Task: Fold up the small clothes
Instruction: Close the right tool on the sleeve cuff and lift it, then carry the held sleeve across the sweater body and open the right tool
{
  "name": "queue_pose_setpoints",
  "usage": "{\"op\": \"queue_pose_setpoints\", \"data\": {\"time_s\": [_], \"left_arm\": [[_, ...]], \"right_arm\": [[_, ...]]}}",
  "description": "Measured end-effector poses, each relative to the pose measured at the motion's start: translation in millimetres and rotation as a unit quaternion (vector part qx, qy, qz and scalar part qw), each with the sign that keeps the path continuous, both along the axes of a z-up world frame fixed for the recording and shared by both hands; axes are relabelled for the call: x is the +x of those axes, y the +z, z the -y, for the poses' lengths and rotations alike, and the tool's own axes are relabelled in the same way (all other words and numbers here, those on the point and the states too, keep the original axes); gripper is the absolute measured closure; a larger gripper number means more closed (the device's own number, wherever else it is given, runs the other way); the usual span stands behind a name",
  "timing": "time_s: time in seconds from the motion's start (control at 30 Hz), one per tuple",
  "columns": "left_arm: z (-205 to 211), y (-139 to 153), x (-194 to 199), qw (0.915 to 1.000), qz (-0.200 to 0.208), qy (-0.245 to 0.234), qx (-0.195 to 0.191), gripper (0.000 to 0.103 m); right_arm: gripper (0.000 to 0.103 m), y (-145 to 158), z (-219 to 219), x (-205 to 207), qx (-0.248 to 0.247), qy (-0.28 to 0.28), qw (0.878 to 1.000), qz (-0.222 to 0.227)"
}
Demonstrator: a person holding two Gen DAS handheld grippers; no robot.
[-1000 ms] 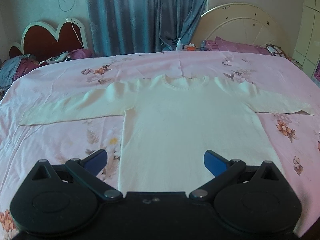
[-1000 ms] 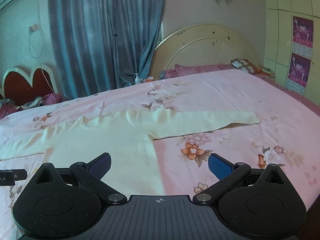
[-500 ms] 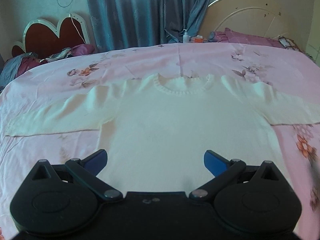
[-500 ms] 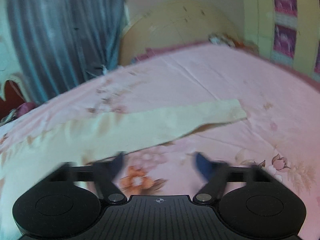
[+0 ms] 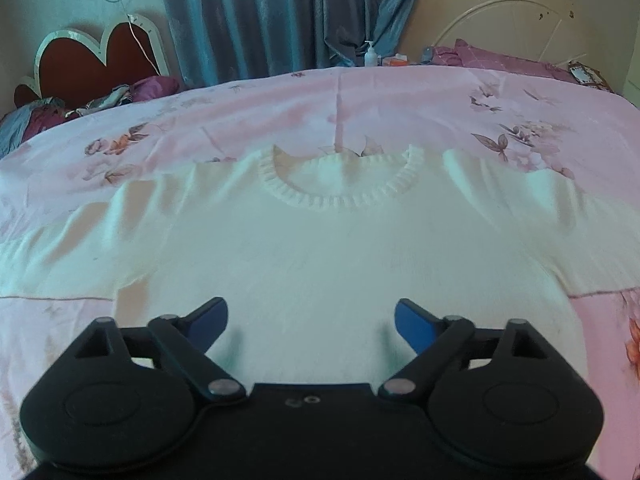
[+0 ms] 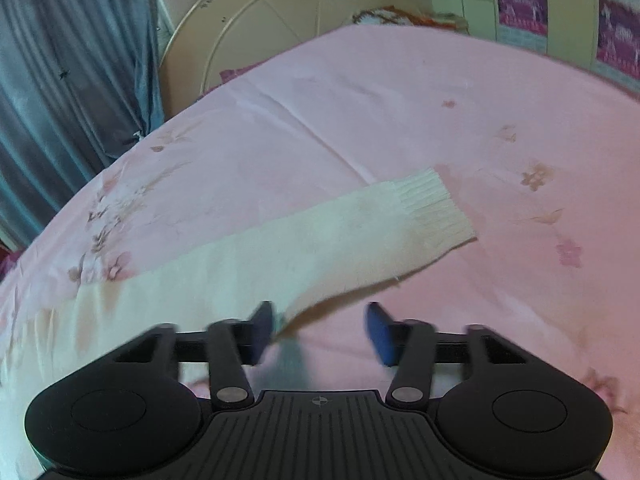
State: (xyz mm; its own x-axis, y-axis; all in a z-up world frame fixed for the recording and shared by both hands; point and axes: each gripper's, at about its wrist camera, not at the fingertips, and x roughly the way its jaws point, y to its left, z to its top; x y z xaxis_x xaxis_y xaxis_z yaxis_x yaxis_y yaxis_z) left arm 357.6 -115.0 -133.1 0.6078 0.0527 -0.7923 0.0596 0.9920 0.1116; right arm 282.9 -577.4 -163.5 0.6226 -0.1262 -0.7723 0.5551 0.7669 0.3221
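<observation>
A cream knit sweater (image 5: 344, 248) lies flat, front up, on the pink floral bedspread (image 5: 360, 104), its ribbed neckline (image 5: 340, 196) away from me and both sleeves spread out. My left gripper (image 5: 310, 318) is open and empty, low over the sweater's body. In the right wrist view the sweater's right sleeve (image 6: 280, 256) runs to its ribbed cuff (image 6: 436, 208). My right gripper (image 6: 320, 328) is open and empty, just above the sleeve's near edge, its left fingertip over the fabric.
Blue curtains (image 5: 280, 12) and a cream round headboard (image 5: 504, 16) stand behind the bed. A red heart-shaped headboard (image 5: 92, 56) and piled clothes (image 5: 60, 108) are at far left. A pump bottle (image 5: 370, 54) stands at the bed's far edge.
Both grippers have moved forward and down. The left one closed in on the sweater's body. The right one swung right toward the sleeve and its jaws narrowed somewhat.
</observation>
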Motion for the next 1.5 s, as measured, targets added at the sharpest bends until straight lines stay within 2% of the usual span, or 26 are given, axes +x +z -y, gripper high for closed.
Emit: {"op": "queue_pose_setpoints", "data": {"time_s": [0.07, 0.1, 0.13, 0.2, 0.27, 0.33, 0.47, 0.63, 0.83, 1.0, 1.1, 1.2, 1.33, 1.37, 1.4, 1.43, 1.5], "left_arm": [[1, -4, 6, 1.0, -0.003, 0.002, -0.003, 0.02], [2, -7, 9, 1.0, -0.005, 0.0, -0.003, 0.022], [3, -9, 12, 1.0, -0.007, 0.0, -0.002, 0.022], [5, -15, 18, 0.9999, -0.012, 0.001, 0.005, 0.028], [5, -20, 23, 0.9998, -0.018, 0.0, 0.009, 0.033], [3, -25, 26, 0.9997, -0.024, 0.002, 0.005, 0.036], [-2, -25, 28, 0.9997, -0.023, 0.001, 0.0, 0.036], [-7, -21, 31, 0.9998, -0.016, -0.012, -0.001, 0.043], [-33, -14, 35, 0.9998, -0.003, -0.018, -0.01, 0.044], [-69, -9, 38, 0.9998, -0.002, -0.004, -0.019, 0.044], [-93, -8, 40, 0.9997, -0.003, 0.01, -0.022, 0.044], [-112, -9, 43, 0.9994, -0.009, 0.024, -0.022, 0.044], [-127, -12, 46, 0.999, -0.018, 0.032, -0.028, 0.044], [-128, -12, 47, 0.9989, -0.019, 0.031, -0.03, 0.044], [-129, -12, 47, 0.9988, -0.02, 0.03, -0.032, 0.044], [-128, -11, 48, 0.9988, -0.02, 0.029, -0.033, 0.043], [-126, -10, 47, 0.9988, -0.019, 0.024, -0.038, 0.043]], "right_arm": [[0.058, -5, 8, 9, 0.001, -0.009, 1.0, 0.004], [0.063, -5, 10, 12, -0.003, -0.012, 1.0, 0.004], [0.076, -6, 12, 14, -0.004, -0.014, 1.0, 0.006], [0.089, -8, 16, 17, -0.003, -0.017, 1.0, 0.005], [0.091, -8, 16, 19, -0.01, -0.016, 1.0, 0.005], [0.099, -5, 14, 21, -0.022, -0.011, 1.0, 0.004], [0.1, 8, 1, 28, -0.05, 0.002, 0.999, 0.014], [0.1, 30, -31, 41, -0.076, 0.035, 0.996, 0.037], [0.1, 61, -116, 67, -0.09, 0.112, 0.987, 0.076], [0.1, 75, -219, 87, -0.087, 0.213, 0.967, 0.106], [0.1, 68, -280, 97, -0.069, 0.271, 0.954, 0.105], [0.1, 49, -332, 104, -0.049, 0.32, 0.942, 0.086], [0.099, 28, -372, 109, -0.033, 0.372, 0.926, 0.047], [0.098, 25, -378, 106, -0.036, 0.378, 0.924, 0.039], [0.088, 25, -380, 105, -0.037, 0.384, 0.922, 0.038], [0.059, 27, -378, 101, -0.032, 0.386, 0.921, 0.044], [0.027, 36, -365, 93, -0.033, 0.374, 0.924, 0.069]]}}
